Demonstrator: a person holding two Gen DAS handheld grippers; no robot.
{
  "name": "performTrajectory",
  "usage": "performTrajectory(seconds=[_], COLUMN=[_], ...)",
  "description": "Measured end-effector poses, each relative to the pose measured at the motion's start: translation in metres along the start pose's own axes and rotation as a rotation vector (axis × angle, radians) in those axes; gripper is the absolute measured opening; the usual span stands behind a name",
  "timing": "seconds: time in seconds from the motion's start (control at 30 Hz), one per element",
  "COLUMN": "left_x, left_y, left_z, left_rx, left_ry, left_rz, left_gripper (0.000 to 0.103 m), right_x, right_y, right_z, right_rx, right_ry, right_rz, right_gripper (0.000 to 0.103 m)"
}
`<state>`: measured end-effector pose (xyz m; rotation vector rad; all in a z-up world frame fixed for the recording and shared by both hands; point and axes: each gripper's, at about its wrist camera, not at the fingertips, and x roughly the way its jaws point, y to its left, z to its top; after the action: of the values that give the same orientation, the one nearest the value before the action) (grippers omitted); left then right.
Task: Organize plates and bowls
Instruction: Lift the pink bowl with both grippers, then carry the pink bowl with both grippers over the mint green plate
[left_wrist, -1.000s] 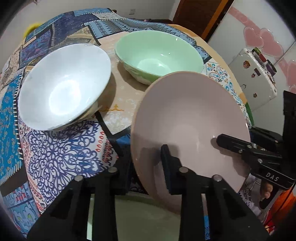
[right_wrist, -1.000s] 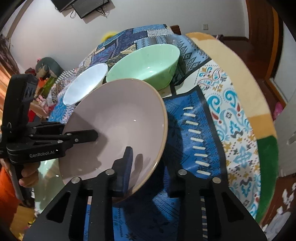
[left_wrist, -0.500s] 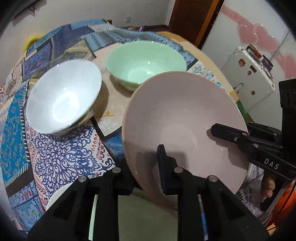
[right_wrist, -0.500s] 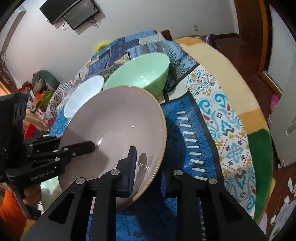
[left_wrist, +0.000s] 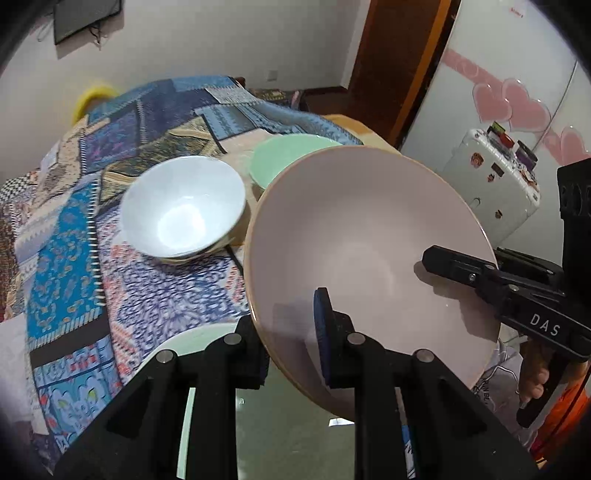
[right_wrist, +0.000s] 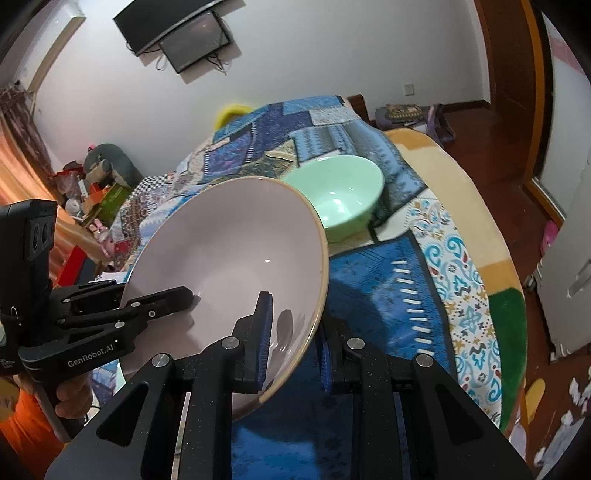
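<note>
The left gripper (left_wrist: 291, 332) is clamped on the near rim of the pink bowl (left_wrist: 369, 251), one finger inside, one outside. The right gripper (right_wrist: 295, 332) pinches the opposite rim the same way. The bowl hangs tilted above the patterned cloth (left_wrist: 166, 295), empty. Beyond it sit a white bowl (left_wrist: 183, 210) and a green bowl (right_wrist: 340, 195), both empty. Beneath the left gripper lies what looks like a pale green plate (left_wrist: 207, 339).

Both claws, right (right_wrist: 291, 332) and left (right_wrist: 184, 295), clamp a tilted, wide pinkish ceramic bowl (right_wrist: 229, 254); a mint-green bowl (right_wrist: 340, 199) sits far right.
</note>
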<state>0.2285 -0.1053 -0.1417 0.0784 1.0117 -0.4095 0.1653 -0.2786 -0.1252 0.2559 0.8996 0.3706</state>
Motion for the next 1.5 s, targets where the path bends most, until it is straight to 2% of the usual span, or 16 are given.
performTrajectory(seconds=[0.53,0.93,1.13,1.5], left_x=[-0.078,-0.126,-0.140,-0.143], left_y=[0.052,0.094,0.118,0.163], left_z=[-0.052,-0.101,-0.127,-0.165], left_rx=[-0.102,-0.180,-0.224,-0.322], left_ry=[-0.100,-0.147,-0.152,-0.144], left_rz=[0.070,0.140,0.178,0.213], left_gripper=[0.021,0.021,0.021,0.021], right_x=[0.004,0.024,0.037,0.069], right_y=[0.081,0.134,0.162,0.198], right_z=[-0.008,-0.022,-0.033,-0.046], right_rx=[-0.098,-0.155,-0.182,-0.192], right_ry=[-0.035,-0.013,0.017,0.070], right_rz=[0.082,0.163,0.206,0.261], right_gripper=[0.020,0.020,0.020,0.020])
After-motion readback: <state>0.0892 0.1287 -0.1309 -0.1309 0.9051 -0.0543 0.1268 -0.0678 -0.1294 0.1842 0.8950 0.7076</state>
